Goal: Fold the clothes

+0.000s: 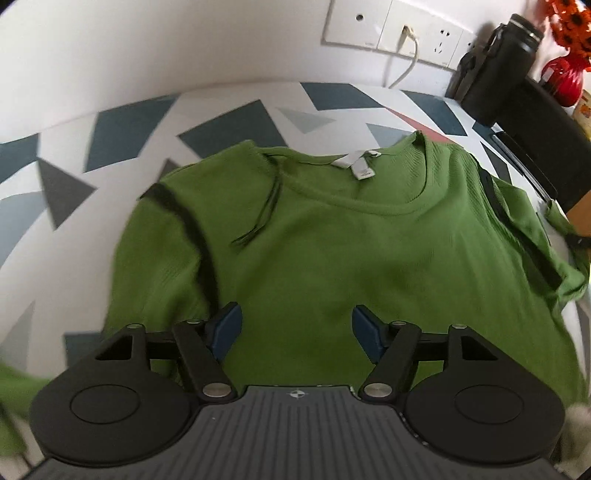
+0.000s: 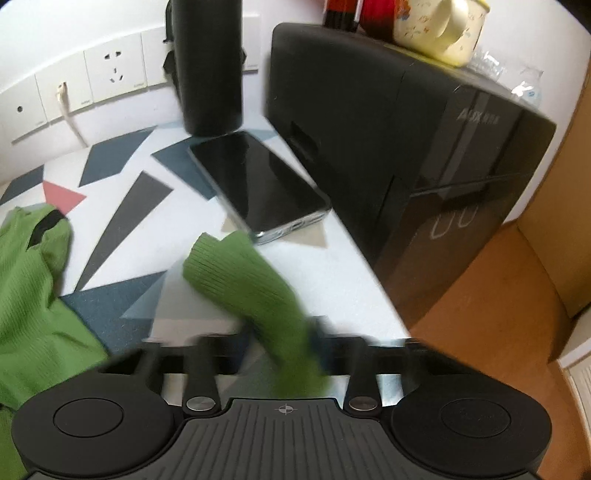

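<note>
Green sleeve (image 2: 255,291) ran lengthwise through the right gripper (image 2: 284,343), seemingly pinched though blurred; the left gripper (image 1: 297,326) hovered wide open, empty, over the sweater (image 1: 332,240).

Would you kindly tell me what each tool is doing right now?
Left tool: open, above the green sweater, gripping nothing.
Right tool: shut on the sweater sleeve, though its fingertips are blurred.

Home room, table with geometric-patterned cover (image 1: 236,122) against a white wall, wall sockets (image 1: 391,29) along its far edge, red flower vase (image 1: 563,74), phone (image 2: 258,184), black appliance (image 2: 406,147) at the right edge
</note>
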